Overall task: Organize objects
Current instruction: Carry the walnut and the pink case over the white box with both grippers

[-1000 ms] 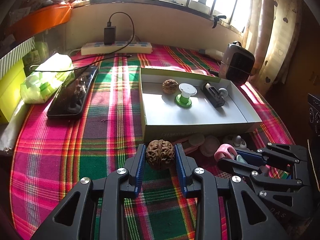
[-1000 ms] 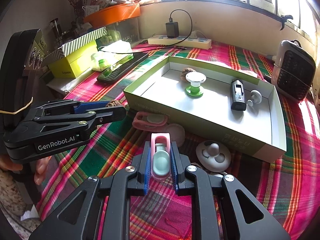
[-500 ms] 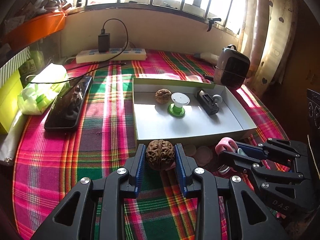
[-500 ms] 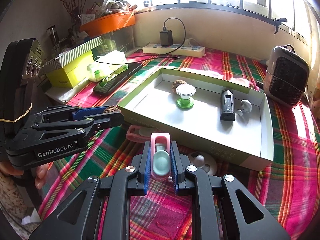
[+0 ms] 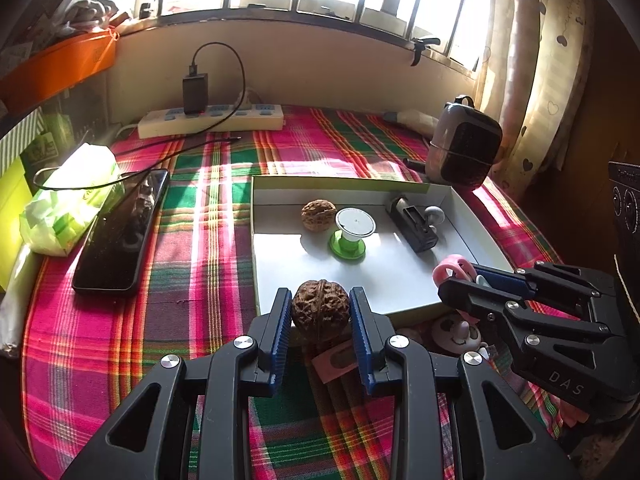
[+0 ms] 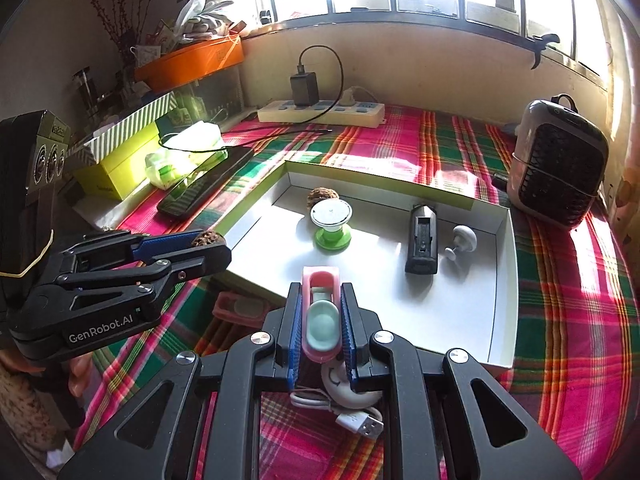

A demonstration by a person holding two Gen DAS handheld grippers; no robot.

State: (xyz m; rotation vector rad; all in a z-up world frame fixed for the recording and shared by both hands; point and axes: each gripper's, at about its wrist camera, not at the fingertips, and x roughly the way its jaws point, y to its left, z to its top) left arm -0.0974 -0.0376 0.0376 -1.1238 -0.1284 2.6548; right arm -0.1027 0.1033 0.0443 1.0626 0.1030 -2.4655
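Walnut [image 5: 320,311] clamped between the blue pads of the left gripper [image 5: 320,326], above the near wall of the white box [image 5: 460,204]; pink-and-mint clip [image 6: 321,317] pinched in the closed right gripper [image 6: 321,330]; second walnut [image 5: 318,215], green-based spool [image 5: 349,236] and black device [image 5: 412,226] lie inside the box.

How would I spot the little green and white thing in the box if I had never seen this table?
Find the shallow white box on the plaid cloth. Near its far left corner, beside a brown walnut, stands the spool-shaped piece. Its bright green foot and round white top set it apart from the black device and white knob to its right.
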